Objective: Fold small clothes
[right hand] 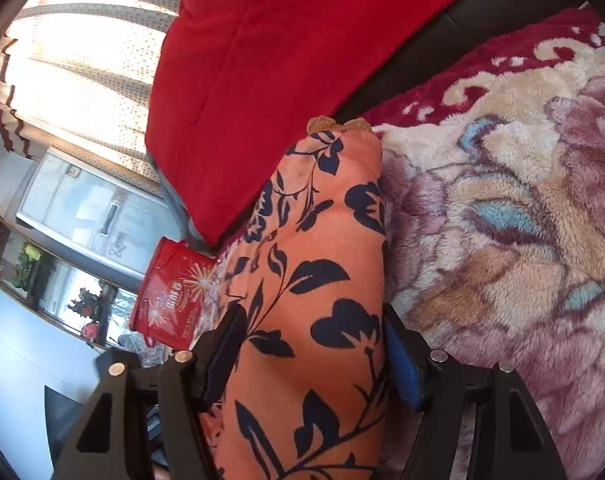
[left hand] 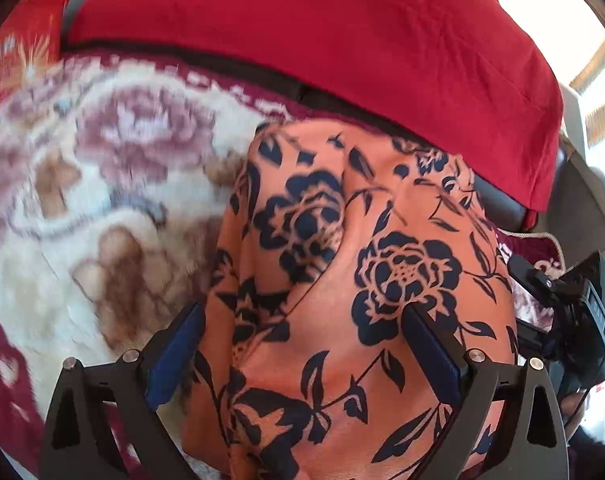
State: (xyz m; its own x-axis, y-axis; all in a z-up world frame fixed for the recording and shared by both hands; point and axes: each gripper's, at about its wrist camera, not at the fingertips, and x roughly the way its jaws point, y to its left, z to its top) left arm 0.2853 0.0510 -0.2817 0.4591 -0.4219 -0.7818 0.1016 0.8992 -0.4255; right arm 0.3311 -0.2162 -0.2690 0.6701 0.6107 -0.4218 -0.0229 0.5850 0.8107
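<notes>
Left wrist view: the orange floral garment [left hand: 342, 280] lies bunched on the blanket [left hand: 82, 200], its long axis running near to far. The left gripper [left hand: 302, 324] is spread around it.

Right wrist view: the right gripper [right hand: 314, 332] pinches the garment [right hand: 318, 280], which points far toward the red cushion [right hand: 282, 40].

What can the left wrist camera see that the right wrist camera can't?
Only the left wrist view shows the other gripper, the right gripper, as a black shape at its right edge, beside the orange flowered cloth.

Only the right wrist view shows the sunlit curtain, a cabinet with flowers, and the cloth's lacy trim.

Both show the orange flowered cloth between that camera's own fingers, the fluffy flower blanket under it, the red blanket behind it, and a red tin. The left view is blurry, so the tin there is hard to make out.
</notes>
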